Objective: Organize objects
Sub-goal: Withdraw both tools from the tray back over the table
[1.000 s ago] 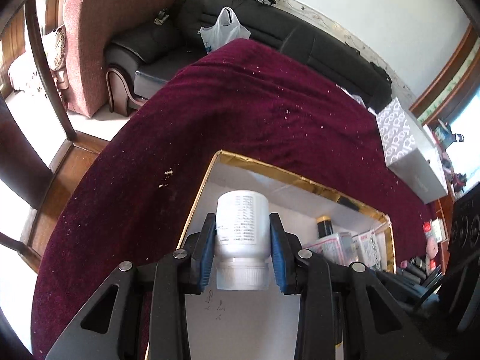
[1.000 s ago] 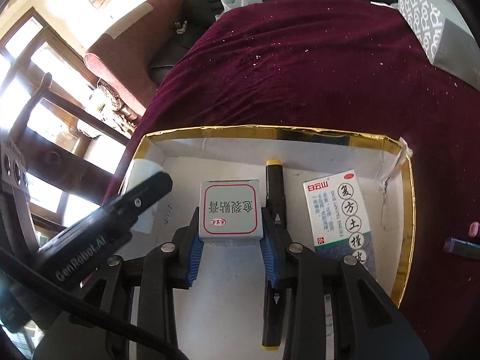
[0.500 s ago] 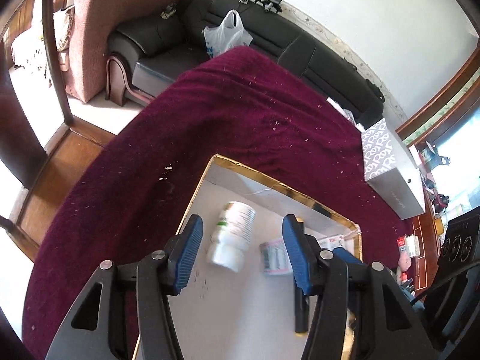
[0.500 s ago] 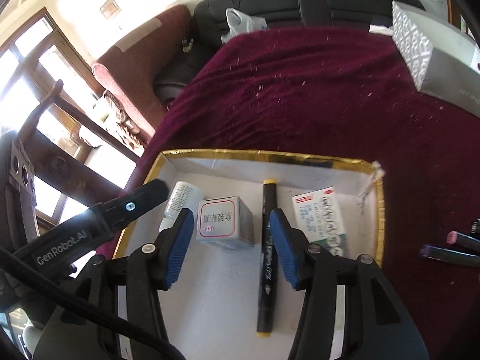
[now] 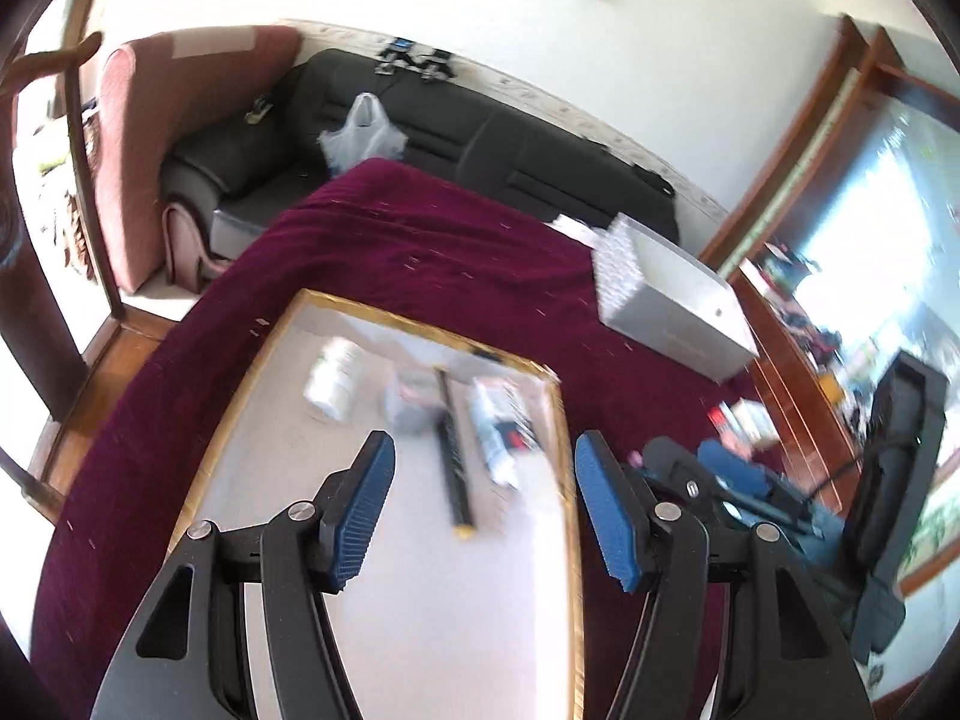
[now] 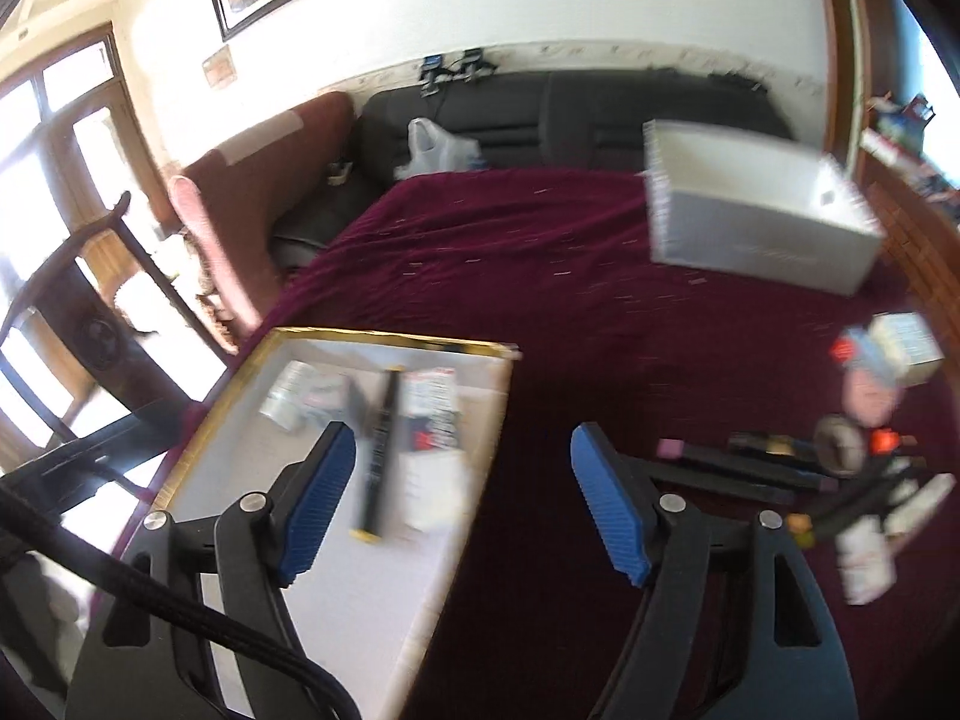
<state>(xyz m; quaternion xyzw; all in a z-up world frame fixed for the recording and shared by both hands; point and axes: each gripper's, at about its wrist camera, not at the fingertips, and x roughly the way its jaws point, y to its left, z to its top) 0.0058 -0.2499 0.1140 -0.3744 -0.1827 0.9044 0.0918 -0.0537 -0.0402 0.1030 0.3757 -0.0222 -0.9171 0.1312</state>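
A shallow white box with a gold rim (image 5: 420, 330) (image 6: 390, 337) lies on the maroon cloth. Inside it lie a white bottle (image 5: 330, 381) (image 6: 288, 393) on its side, a small grey carton (image 5: 411, 399), a black marker (image 5: 453, 468) (image 6: 378, 450) and a flat medicine box (image 5: 495, 426) (image 6: 432, 402). My left gripper (image 5: 485, 444) hovers above the box's near part, its jaws opening with nothing between them. My right gripper (image 6: 463, 435) hangs over the box's right rim, its jaws also opening and empty. Both views are motion-blurred.
A grey-white carton (image 5: 672, 300) (image 6: 750, 222) stands at the far right of the cloth. Loose markers (image 6: 738, 462), small boxes (image 6: 906, 342) and other bits lie on the cloth to the right. Behind are a black sofa (image 5: 480, 138), a red armchair (image 5: 150, 138) and a wooden chair (image 6: 78, 300).
The left gripper let go of the white bottle and the right let go of the small carton; both now lie in the box. Both grippers widened, drew back and rose, swinging right.
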